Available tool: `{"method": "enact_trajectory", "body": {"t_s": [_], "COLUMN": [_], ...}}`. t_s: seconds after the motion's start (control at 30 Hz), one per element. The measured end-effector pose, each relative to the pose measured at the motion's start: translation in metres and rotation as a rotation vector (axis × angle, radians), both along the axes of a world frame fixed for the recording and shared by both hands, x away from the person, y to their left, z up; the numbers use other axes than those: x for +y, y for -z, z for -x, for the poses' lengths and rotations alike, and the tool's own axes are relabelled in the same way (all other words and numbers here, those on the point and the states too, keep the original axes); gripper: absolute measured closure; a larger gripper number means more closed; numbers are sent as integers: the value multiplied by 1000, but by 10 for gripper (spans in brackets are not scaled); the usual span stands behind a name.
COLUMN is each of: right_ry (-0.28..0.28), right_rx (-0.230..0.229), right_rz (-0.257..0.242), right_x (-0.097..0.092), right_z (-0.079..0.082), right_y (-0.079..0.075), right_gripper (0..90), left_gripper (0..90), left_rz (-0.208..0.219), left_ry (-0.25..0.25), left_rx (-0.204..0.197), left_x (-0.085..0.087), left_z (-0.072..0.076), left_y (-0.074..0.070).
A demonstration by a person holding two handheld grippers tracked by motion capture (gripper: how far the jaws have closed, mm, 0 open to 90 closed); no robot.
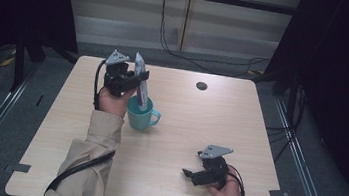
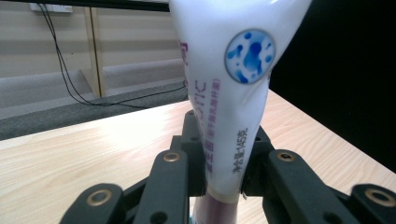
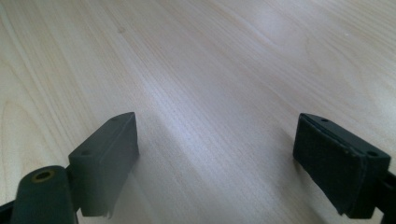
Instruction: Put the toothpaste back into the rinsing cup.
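Pale wood table (image 1: 179, 129) carried everything, with a round dark grommet (image 1: 201, 86) near its far edge. Teal mug (image 1: 140, 115) stood left of centre, handle toward the right; the lower end of a white-and-purple toothpaste tube (image 1: 140, 81) sat inside its rim, otherwise the mug's contents couldn't be told. Left gripper (image 1: 132, 80) was clamped on the tube just above the mug, the tube held upright, its crimped end up. Right gripper (image 1: 192, 173) rested low at the near right, jaws spread wide with nothing between them. Step judged: standing the tube in the mug, nearly done. Next move likely calls for lowering until the tube bottoms out, then releasing without tipping the mug.
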State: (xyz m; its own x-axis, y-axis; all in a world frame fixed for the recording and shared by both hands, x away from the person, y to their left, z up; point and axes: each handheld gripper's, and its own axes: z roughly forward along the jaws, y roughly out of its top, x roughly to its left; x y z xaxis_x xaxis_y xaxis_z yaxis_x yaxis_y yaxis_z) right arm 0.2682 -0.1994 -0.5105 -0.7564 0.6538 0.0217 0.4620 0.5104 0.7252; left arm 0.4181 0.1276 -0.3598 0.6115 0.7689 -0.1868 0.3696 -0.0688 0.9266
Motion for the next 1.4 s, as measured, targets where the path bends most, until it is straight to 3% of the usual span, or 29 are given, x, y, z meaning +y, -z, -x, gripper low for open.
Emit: {"method": "enact_trajectory", "body": {"t_s": [1.4], "right_ry": [1], "right_rx": [1], "right_rz": [-1], "right_x": [0], "right_z": [0], "right_y": [0], "right_gripper": [133], "left_gripper": [763], "left_rz": [-22], "left_ry": [-26], "left_rx": [35], "left_x": [-5], "left_z": [13], "left_y": [46]}}
